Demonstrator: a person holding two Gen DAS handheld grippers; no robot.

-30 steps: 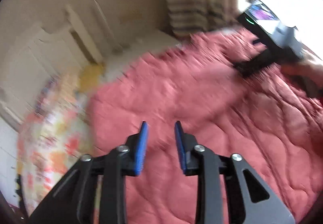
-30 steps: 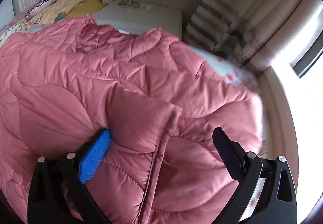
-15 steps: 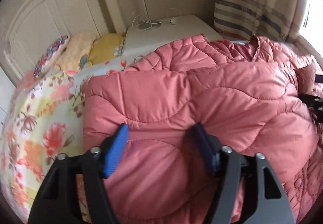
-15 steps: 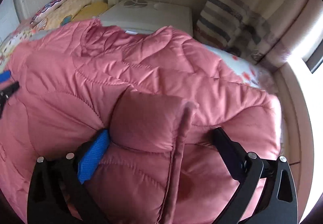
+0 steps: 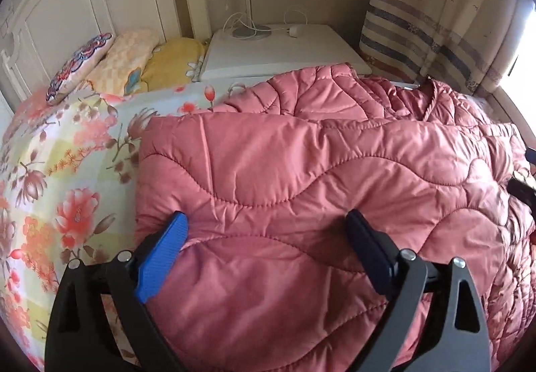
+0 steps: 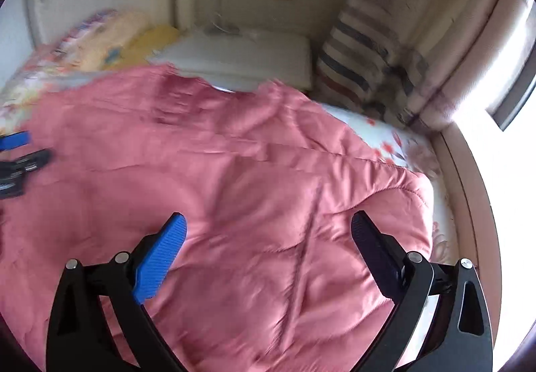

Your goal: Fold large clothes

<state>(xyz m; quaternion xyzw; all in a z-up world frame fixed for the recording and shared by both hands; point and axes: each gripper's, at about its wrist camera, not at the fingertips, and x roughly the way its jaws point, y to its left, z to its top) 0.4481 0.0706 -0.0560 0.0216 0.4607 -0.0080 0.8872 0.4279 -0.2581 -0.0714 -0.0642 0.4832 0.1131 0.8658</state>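
Note:
A large pink quilted coat (image 5: 301,164) lies spread on the floral bedsheet (image 5: 67,171), folded over on itself near its left edge. My left gripper (image 5: 266,226) hovers over that left part. Its jaws are opening and stand wide, with coat fabric between the blue pads (image 5: 167,244) but not pinched. In the blurred right wrist view the same coat (image 6: 251,177) fills the bed. My right gripper (image 6: 268,223) is open wide above the coat's right half, gripping nothing. The left gripper's tip (image 6: 16,151) shows at that view's left edge.
A white nightstand (image 5: 278,50) with a lamp base and cables stands behind the coat. Pillows (image 5: 127,57) lean on the white headboard (image 5: 83,3) at the back left. A striped curtain (image 5: 435,30) and a bright window close off the right side.
The left gripper swung from the blurred view over to the coat's left part and its jaws spread wide. The raised flap between the right gripper's fingers no longer shows.

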